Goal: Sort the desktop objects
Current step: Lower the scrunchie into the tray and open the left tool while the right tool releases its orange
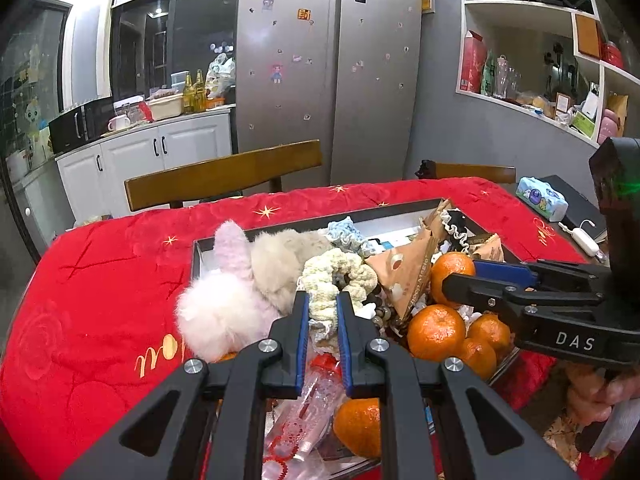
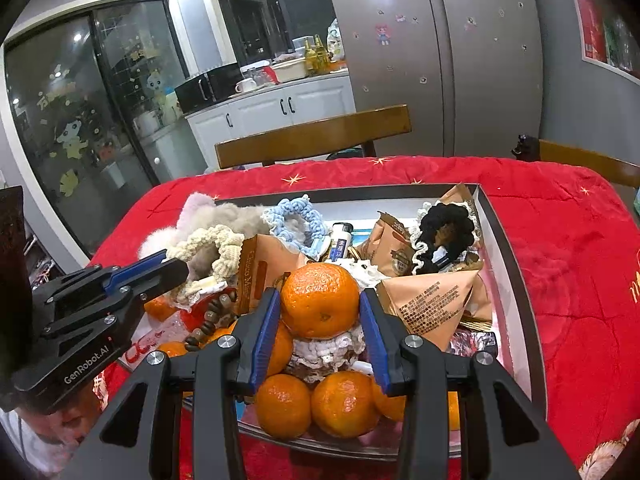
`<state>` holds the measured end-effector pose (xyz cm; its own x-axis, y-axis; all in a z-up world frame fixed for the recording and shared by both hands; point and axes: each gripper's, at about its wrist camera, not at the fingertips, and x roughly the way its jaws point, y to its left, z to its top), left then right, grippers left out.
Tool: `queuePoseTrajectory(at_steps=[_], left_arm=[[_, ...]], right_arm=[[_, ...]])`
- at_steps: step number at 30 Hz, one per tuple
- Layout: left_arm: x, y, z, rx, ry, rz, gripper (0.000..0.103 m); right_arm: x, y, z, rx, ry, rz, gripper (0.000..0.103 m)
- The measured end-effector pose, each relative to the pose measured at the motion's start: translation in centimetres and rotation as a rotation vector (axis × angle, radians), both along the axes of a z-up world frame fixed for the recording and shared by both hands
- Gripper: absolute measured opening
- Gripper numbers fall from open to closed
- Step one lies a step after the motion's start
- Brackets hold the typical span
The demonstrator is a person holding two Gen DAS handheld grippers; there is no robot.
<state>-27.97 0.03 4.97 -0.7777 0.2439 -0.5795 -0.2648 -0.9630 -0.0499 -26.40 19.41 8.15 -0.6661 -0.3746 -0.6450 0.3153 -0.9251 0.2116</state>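
**Two grippers over one crowded tray, and the top mandarin sits between the right one's jaws**

One relation decides the coming move: the top mandarin [image 2: 319, 300] lies straight ahead of the right gripper [image 2: 319, 310], between its blue pads, at the peak of a heap of mandarins in the near part of the tray [image 2: 516, 280]. Whether the pads press its skin or stand just beside it, I cannot tell; the jaws are partly spread, about as wide as the fruit. It is round, so no long axis matters. The right hand is clearly nearer to it. Its skin is bright orange, glossy and dimpled, with the stem scar facing the camera.

The left gripper [image 1: 323, 300] has its jaws closed, tips at a cream knitted scrunchie [image 1: 340, 276], and I cannot tell whether any of the knit is caught between them. Beside it lie fluffy pink and beige plush pieces [image 1: 240, 280] and brown snack packets [image 2: 436, 304].
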Motion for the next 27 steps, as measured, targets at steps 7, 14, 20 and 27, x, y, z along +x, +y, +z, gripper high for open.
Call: queuePoseTrajectory(at_steps=[7, 14, 20, 27], left_arm=[[0.0, -0.2, 0.0, 0.016, 0.001, -0.004, 0.014], [0.4, -0.1, 0.2, -0.002, 0.014, 0.008, 0.018], [-0.2, -0.8, 0.1, -0.052, -0.01, 0.089, 0.09], [-0.7, -3.2, 0.9, 0.012, -0.025, 0.148, 0.103]], right_arm=[[0.0, 0.0, 0.0, -0.004, -0.001, 0.003, 0.039], [-0.3, 0.2, 0.0, -0.03, -0.02, 0.003, 0.042], [0.1, 0.0, 0.3, -0.022, -0.002, 0.035, 0.054], [2.0, -0.2, 2.7, -0.04, 0.121, 0.08, 0.103]])
